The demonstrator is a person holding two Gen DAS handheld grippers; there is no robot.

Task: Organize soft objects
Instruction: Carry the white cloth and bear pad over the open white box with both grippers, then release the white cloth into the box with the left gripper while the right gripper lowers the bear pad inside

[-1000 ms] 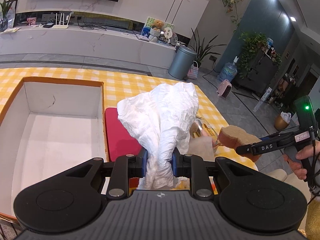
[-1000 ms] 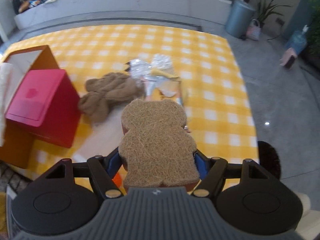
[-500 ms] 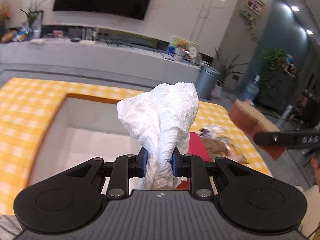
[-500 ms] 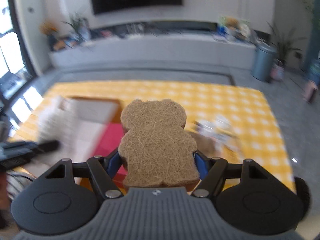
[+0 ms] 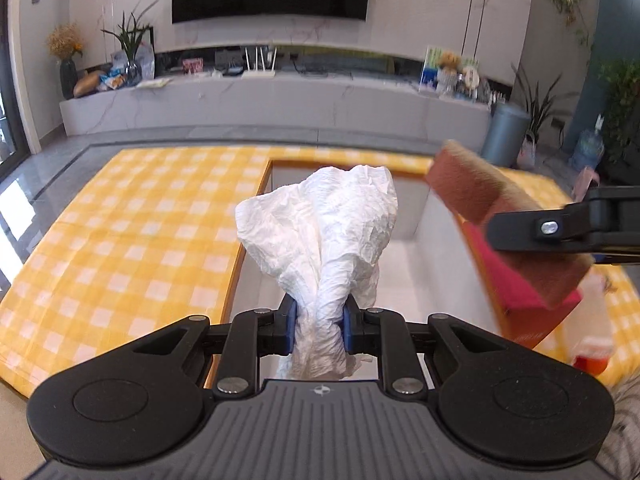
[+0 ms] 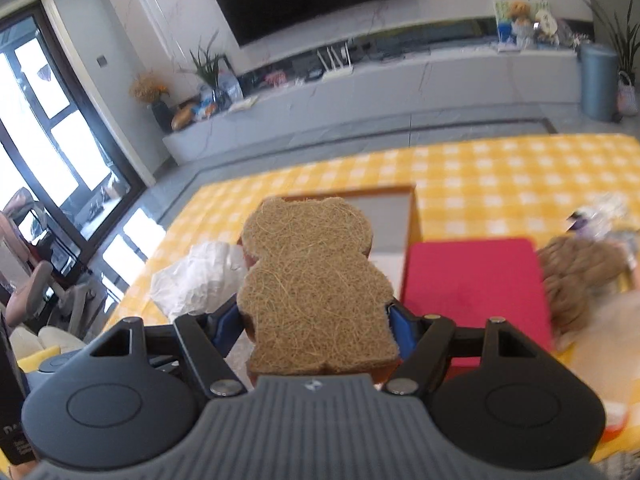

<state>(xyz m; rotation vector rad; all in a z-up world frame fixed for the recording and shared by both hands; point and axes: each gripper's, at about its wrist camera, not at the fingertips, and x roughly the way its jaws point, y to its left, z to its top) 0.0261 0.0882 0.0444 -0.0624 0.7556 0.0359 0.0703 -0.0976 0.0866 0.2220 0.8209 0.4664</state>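
My left gripper (image 5: 318,326) is shut on a crumpled white cloth (image 5: 324,236) and holds it above the open white-lined box (image 5: 416,264) with orange walls. My right gripper (image 6: 316,332) is shut on a brown bear-shaped fibre sponge (image 6: 312,284); in the left wrist view the sponge (image 5: 480,200) hangs over the box's right side. The white cloth also shows in the right wrist view (image 6: 196,280), left of the sponge. The box's far wall shows behind the sponge in the right wrist view (image 6: 384,204).
A red box (image 6: 472,292) stands against the orange box's right side. A brown woolly cloth (image 6: 580,272) and shiny wrapped packets (image 6: 608,216) lie right of it on the yellow checked tablecloth (image 5: 132,240). A bottle with an orange base (image 5: 592,344) stands at the right.
Both grippers have swung left with their loads. The box has shifted from the left of the left wrist view to straight under the cloth, and the sponge has come over the box.
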